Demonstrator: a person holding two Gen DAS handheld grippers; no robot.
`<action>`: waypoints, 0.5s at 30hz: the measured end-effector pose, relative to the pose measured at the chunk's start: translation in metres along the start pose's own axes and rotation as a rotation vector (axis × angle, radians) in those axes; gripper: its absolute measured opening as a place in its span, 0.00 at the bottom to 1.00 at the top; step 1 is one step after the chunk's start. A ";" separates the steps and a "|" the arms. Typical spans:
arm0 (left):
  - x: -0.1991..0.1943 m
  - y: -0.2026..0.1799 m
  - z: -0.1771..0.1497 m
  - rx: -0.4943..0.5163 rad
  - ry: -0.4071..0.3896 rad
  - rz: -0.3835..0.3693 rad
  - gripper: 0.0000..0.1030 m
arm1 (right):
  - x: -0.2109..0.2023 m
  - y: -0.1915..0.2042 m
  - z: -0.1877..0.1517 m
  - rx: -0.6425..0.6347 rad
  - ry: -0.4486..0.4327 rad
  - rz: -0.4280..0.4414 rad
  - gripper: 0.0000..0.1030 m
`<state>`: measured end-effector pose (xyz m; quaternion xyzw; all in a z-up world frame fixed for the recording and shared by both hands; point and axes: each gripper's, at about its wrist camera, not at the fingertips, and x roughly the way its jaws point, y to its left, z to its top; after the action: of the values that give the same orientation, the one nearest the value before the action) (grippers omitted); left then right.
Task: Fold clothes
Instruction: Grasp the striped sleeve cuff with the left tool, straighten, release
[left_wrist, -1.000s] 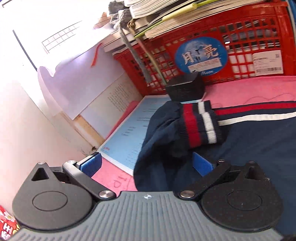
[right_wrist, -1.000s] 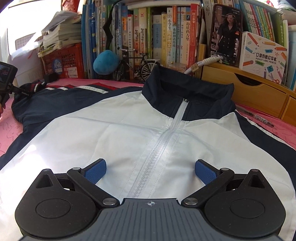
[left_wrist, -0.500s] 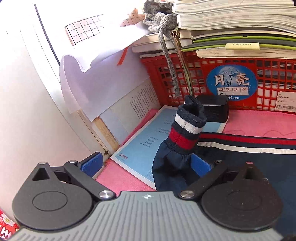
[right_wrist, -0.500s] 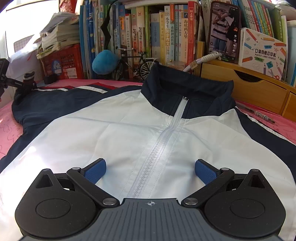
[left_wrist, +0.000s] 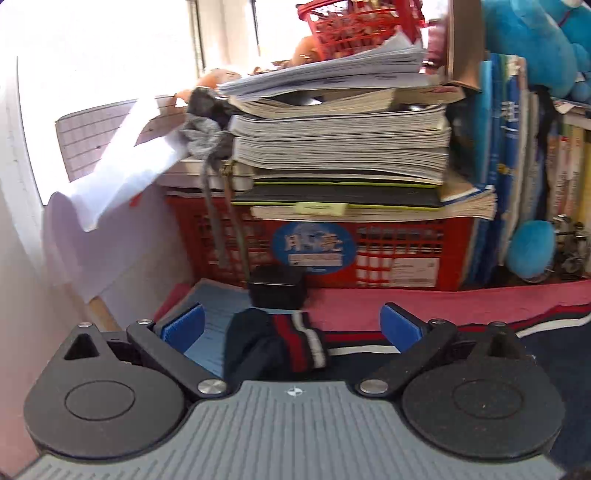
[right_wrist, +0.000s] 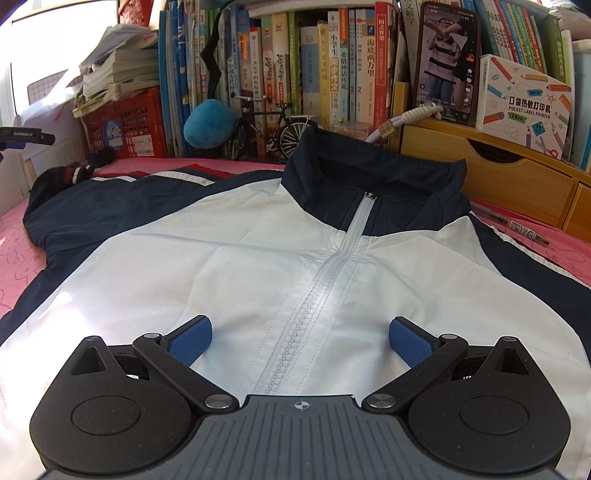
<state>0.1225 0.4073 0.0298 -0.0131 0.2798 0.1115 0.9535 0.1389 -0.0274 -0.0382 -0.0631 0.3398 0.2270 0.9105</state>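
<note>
Left gripper (left_wrist: 291, 325) gapes wide, the navy sleeve's striped knit cuff (left_wrist: 299, 349) lying loose between its fingers; right gripper (right_wrist: 300, 341) equally spread, farther off.

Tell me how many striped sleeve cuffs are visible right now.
1. The striped cuff lies bunched between the open fingers of the left gripper, at the jacket's far left near the red crate. The other sleeve runs out of frame, its cuff unseen.

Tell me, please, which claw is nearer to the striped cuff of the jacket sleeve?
Left. The left claw is open just above the striped cuff. The right claw is open over the white front by the zipper, far from that cuff.
</note>
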 end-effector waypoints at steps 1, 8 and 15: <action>0.006 -0.008 -0.002 0.002 0.035 -0.085 1.00 | 0.000 0.000 0.000 0.000 0.000 0.000 1.00; 0.077 -0.013 -0.027 0.059 0.326 0.285 0.85 | 0.000 0.000 -0.001 -0.001 -0.001 0.002 1.00; 0.043 0.041 -0.001 0.046 0.272 0.661 0.59 | 0.001 0.000 -0.001 0.001 -0.001 0.004 1.00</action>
<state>0.1482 0.4556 0.0070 0.0848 0.3956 0.4047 0.8201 0.1392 -0.0271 -0.0394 -0.0616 0.3395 0.2285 0.9103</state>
